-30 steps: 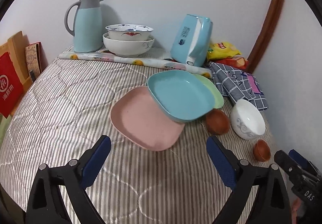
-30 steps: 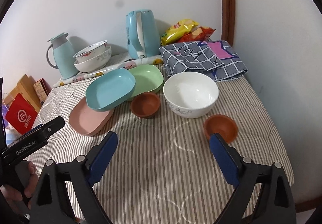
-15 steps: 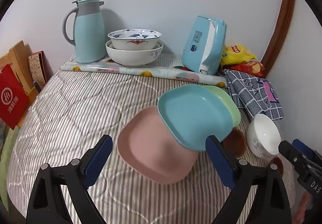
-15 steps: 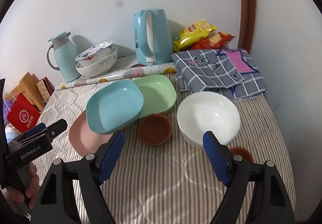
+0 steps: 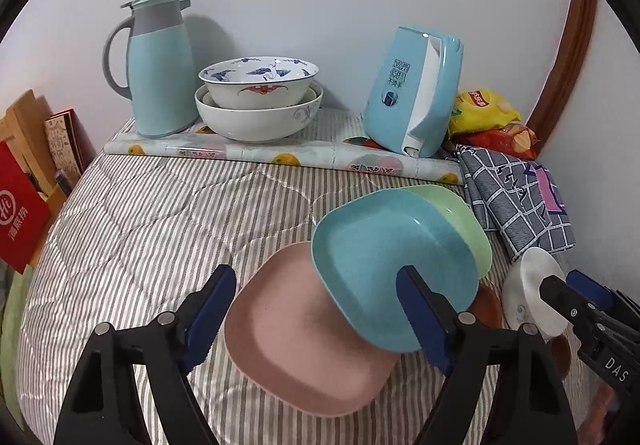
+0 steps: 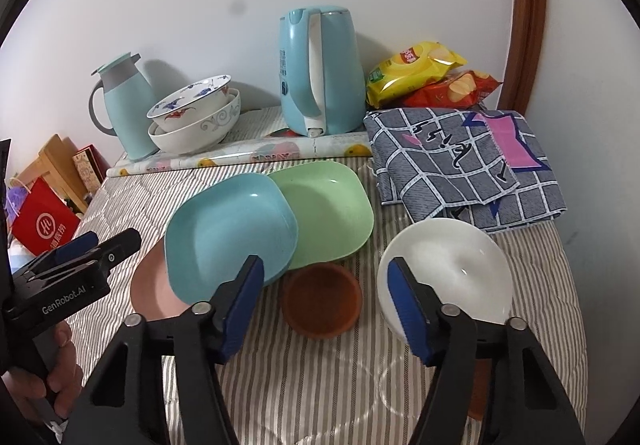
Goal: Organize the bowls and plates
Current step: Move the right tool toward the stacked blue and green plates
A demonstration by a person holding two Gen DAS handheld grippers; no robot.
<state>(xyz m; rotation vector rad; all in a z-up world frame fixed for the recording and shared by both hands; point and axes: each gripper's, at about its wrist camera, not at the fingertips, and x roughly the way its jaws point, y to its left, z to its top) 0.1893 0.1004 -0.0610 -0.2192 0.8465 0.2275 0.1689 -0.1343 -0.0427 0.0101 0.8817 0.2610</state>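
Brown bowl (image 6: 321, 300) shows fully only in right wrist view.

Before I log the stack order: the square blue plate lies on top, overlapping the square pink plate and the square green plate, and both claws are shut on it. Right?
Not quite. The square blue plate does lie on top, overlapping the square pink plate and the square green plate, but both claws are open and hold nothing. The left claw shows this in the left wrist view, the right claw in the right wrist view.
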